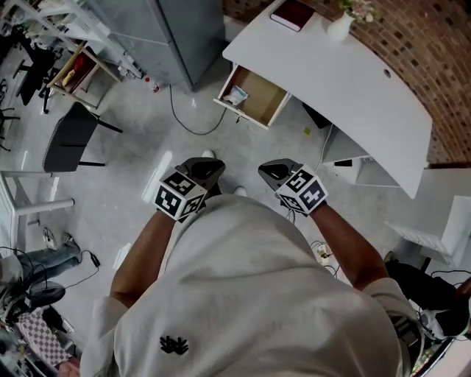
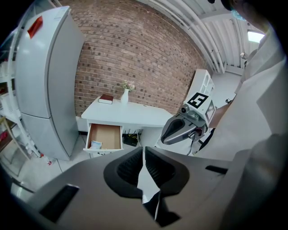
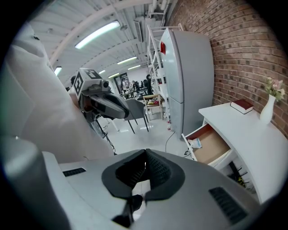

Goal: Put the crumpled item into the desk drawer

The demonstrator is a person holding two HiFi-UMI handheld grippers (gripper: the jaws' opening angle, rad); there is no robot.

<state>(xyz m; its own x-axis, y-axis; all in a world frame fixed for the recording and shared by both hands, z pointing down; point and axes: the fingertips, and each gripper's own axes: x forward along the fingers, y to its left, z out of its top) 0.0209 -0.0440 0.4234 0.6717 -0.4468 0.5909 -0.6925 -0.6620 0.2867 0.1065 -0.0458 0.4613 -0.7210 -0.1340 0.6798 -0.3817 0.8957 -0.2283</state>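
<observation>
A white desk [image 1: 346, 81] stands ahead with its wooden drawer [image 1: 254, 98] pulled open. A crumpled pale item [image 1: 237, 96] lies in the drawer's left end; it also shows as the crumpled item [image 2: 95, 144] and the crumpled item [image 3: 195, 143]. My left gripper [image 1: 208, 170] and right gripper [image 1: 273, 171] are held close to my torso, well short of the desk. Both are shut with nothing between the jaws. The left gripper view has the left gripper [image 2: 143, 152] pointing at the drawer [image 2: 105, 137]. The right gripper [image 3: 145, 158] points left of the drawer [image 3: 211, 144].
A dark red book [image 1: 292, 13] and a white vase [image 1: 341, 26] sit on the desk. A grey fridge [image 1: 173, 33] stands left of the drawer, with a black cable [image 1: 188, 121] on the floor. A dark chair [image 1: 70, 138] is at the left.
</observation>
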